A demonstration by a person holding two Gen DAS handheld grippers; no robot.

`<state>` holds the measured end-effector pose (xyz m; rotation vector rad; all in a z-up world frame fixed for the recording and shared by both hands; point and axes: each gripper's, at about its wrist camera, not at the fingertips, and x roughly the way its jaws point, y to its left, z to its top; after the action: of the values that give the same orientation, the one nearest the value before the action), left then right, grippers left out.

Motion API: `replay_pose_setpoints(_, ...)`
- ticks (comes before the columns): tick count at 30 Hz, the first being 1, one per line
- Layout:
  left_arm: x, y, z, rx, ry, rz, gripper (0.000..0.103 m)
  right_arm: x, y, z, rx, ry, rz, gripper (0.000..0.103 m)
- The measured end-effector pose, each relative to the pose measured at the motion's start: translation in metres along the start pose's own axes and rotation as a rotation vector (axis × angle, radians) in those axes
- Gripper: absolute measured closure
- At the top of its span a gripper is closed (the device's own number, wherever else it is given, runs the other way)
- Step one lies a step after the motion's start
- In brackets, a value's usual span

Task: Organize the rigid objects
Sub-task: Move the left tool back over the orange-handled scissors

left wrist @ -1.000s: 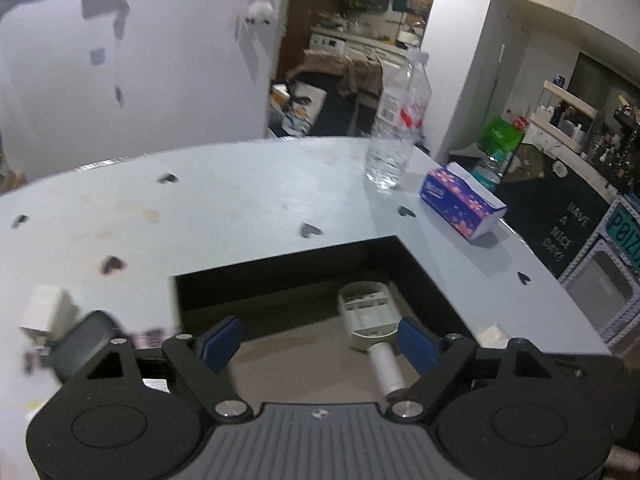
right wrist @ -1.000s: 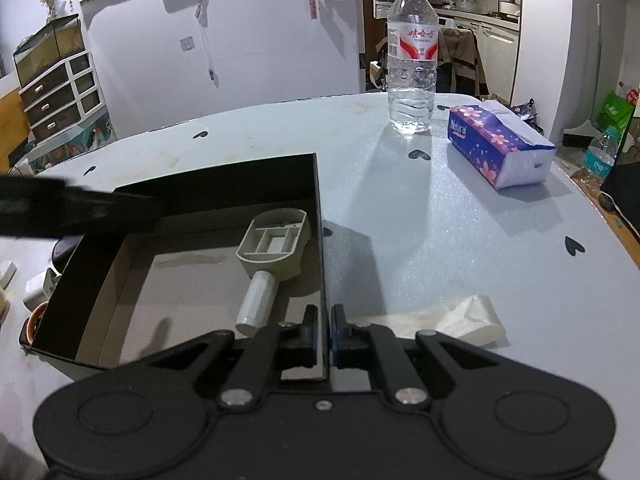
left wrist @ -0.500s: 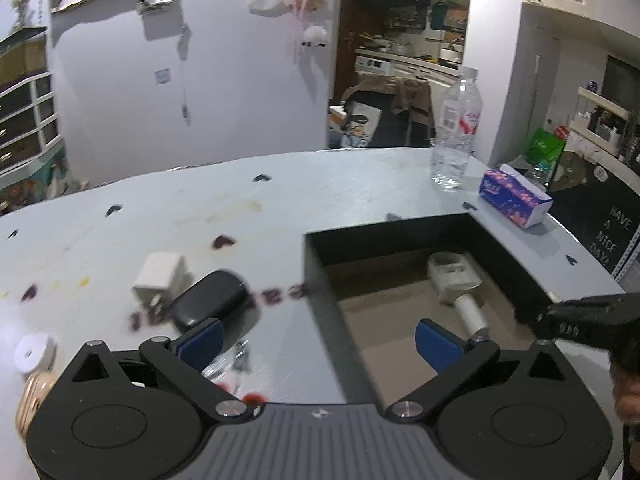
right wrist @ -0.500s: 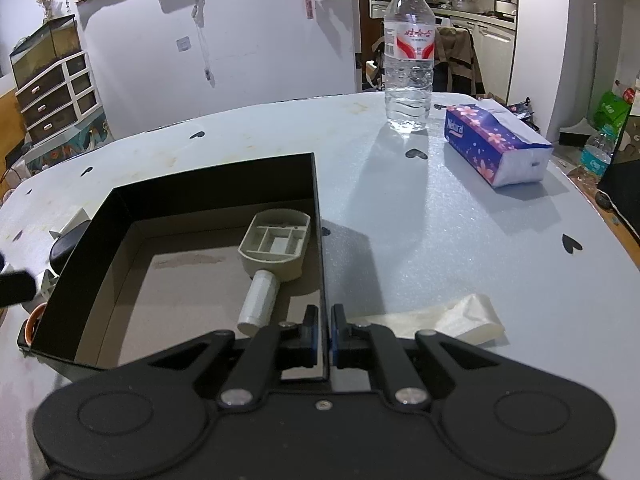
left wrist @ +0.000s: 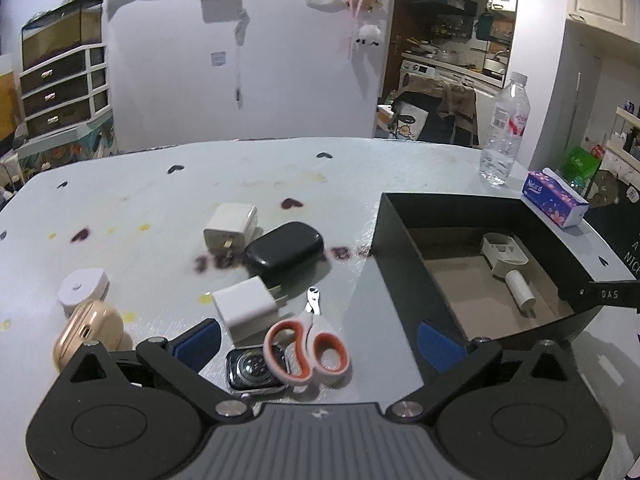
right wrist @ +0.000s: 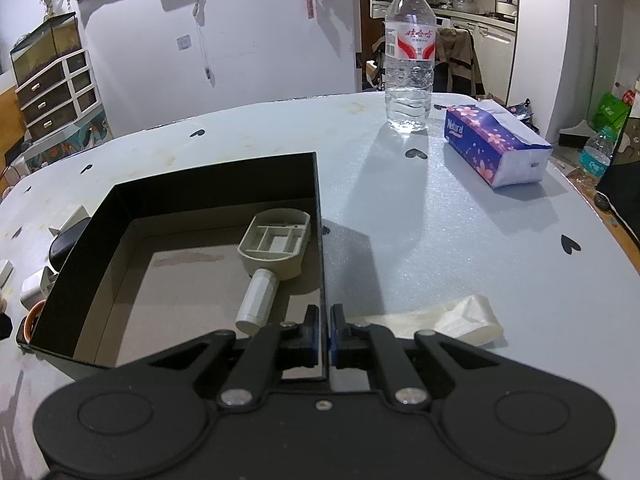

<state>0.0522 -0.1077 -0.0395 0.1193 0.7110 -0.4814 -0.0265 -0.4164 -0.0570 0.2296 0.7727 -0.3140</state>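
Note:
My left gripper (left wrist: pixel 318 346) hangs open and wide over loose items on the table, left of the black box (left wrist: pixel 460 208). Between its fingers lie orange-handled scissors (left wrist: pixel 308 354), a watch body (left wrist: pixel 254 370) and a white charger (left wrist: pixel 246 310), none of them touched. Farther off sit a black case (left wrist: pixel 285 247), a second white charger (left wrist: pixel 231 226), a gold earbud case (left wrist: pixel 90 334) and a white round piece (left wrist: pixel 83 286). A grey scoop (right wrist: pixel 276 248) lies inside the box (right wrist: pixel 212 184). My right gripper (right wrist: pixel 324 336) is shut on the box's right wall.
A water bottle (right wrist: pixel 410 68) and a purple tissue pack (right wrist: pixel 492 144) stand at the back right of the table. A crumpled white wrapper (right wrist: pixel 440 320) lies just right of the box. The table edge curves close on the right.
The left gripper has swung left from above the box to above the loose items, and its jaws have spread wider. The right gripper and the box have stayed put.

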Motion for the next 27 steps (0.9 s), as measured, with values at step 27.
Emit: replay_pose_setpoints(27,0.011,0.018,-0.019,-0.006,0.057,-0.007,0.026,0.000,0.000,0.002,-0.068,0.015,0.027,0.098)
